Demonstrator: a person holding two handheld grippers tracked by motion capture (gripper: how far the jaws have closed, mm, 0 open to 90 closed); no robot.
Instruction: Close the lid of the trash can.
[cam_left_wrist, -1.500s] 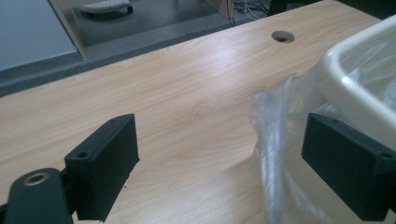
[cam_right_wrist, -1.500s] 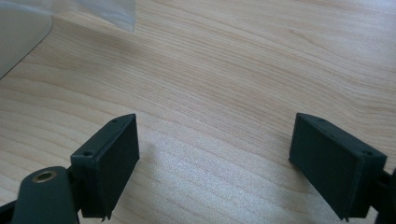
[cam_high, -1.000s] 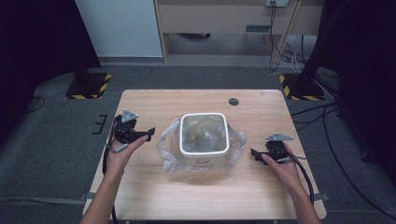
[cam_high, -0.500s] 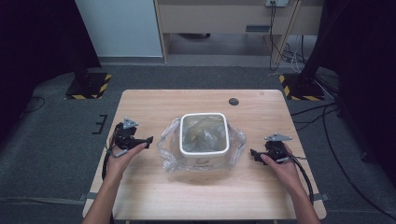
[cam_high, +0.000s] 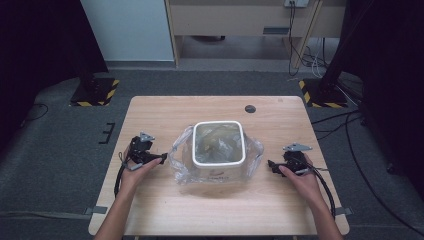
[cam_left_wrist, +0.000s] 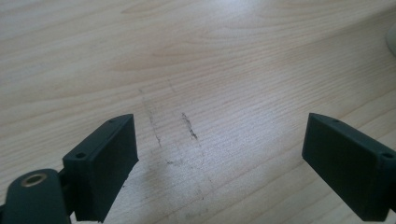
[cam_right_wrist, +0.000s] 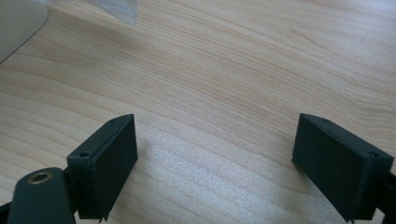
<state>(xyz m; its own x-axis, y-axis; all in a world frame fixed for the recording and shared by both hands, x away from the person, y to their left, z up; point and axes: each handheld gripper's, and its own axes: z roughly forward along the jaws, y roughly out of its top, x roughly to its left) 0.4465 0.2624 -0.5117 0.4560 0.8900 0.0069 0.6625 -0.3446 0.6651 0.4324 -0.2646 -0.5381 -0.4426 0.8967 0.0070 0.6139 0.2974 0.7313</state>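
A: Start at the near edge. What sits closest to the person?

B: The two forearms come up from the bottom of the high view. The left gripper (cam_high: 161, 158) rests low on the wooden table (cam_high: 165, 107), and the right gripper (cam_high: 271, 164) does the same on the other side. Each points inward toward the middle.

A: Are they holding anything?

B: No. In the left gripper view the jaws stand wide apart with bare wood and a few dark scuff marks (cam_left_wrist: 188, 127) between them. In the right gripper view the jaws are spread just as wide over plain wood grain.

A: And the thing between them?

B: A white square bin (cam_high: 218, 150) stands at the table's centre, lined with a clear plastic bag (cam_high: 182, 157) whose loose edge spills over the rim and down the sides. The left gripper's tips are just beside the bag's left flap, apart from it. The right gripper is near the bag's right flap, also not touching.

A: Anything farther back?

B: A small dark round disc (cam_high: 250, 108) lies near the table's far edge, well apart from the bin.
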